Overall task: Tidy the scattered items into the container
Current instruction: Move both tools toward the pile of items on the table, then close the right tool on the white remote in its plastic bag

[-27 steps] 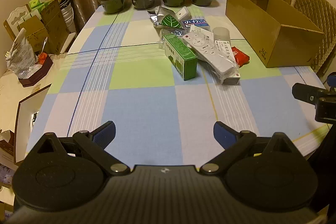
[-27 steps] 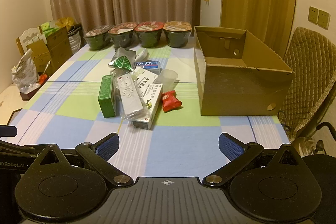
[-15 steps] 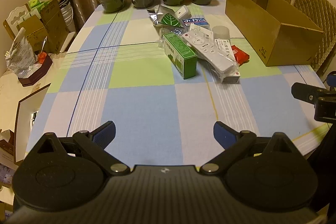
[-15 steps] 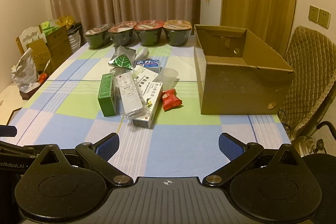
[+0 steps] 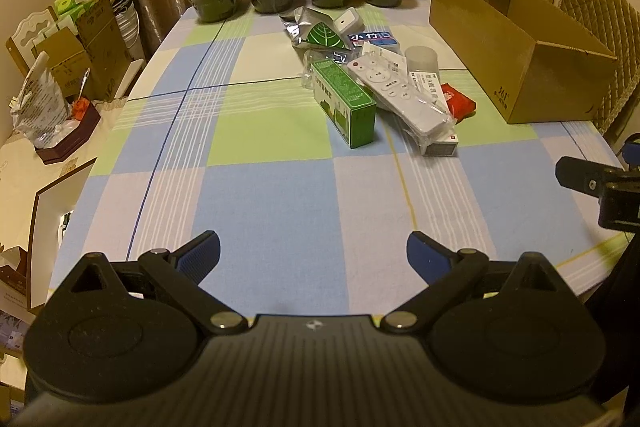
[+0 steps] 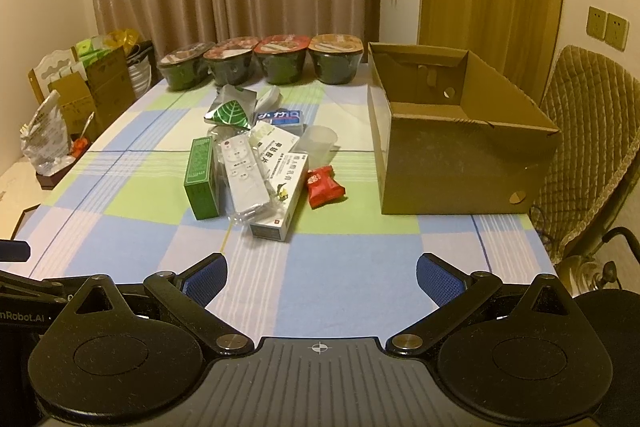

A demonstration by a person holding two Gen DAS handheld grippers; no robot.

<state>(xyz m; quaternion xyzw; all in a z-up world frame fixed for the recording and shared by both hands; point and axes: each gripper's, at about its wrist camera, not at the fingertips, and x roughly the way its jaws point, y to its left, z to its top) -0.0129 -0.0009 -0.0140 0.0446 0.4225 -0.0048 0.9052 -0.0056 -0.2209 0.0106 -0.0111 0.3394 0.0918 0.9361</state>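
A heap of items lies mid-table: a green box [image 5: 344,103] [image 6: 200,177], a bagged white remote [image 5: 396,93] [image 6: 243,173], a long white box [image 6: 280,203], a red snack packet [image 6: 323,185] [image 5: 458,101], a clear cup [image 6: 318,143], a blue-and-white pack [image 6: 282,117] and a silver leaf pouch [image 5: 318,33] [image 6: 230,111]. The open cardboard box [image 6: 452,167] [image 5: 516,67] stands right of the heap. My left gripper [image 5: 314,255] and right gripper [image 6: 320,277] hover open over the table's near edge, well short of the heap, holding nothing.
Several sealed noodle bowls [image 6: 264,63] line the far table edge before a curtain. A quilted chair [image 6: 592,131] stands right of the cardboard box. Cartons and bags [image 5: 72,47] crowd a low side surface on the left. Checked tablecloth [image 5: 272,195] lies between grippers and heap.
Both views have crept slightly forward toward the heap; nothing on the table has moved and both grippers have stayed open.
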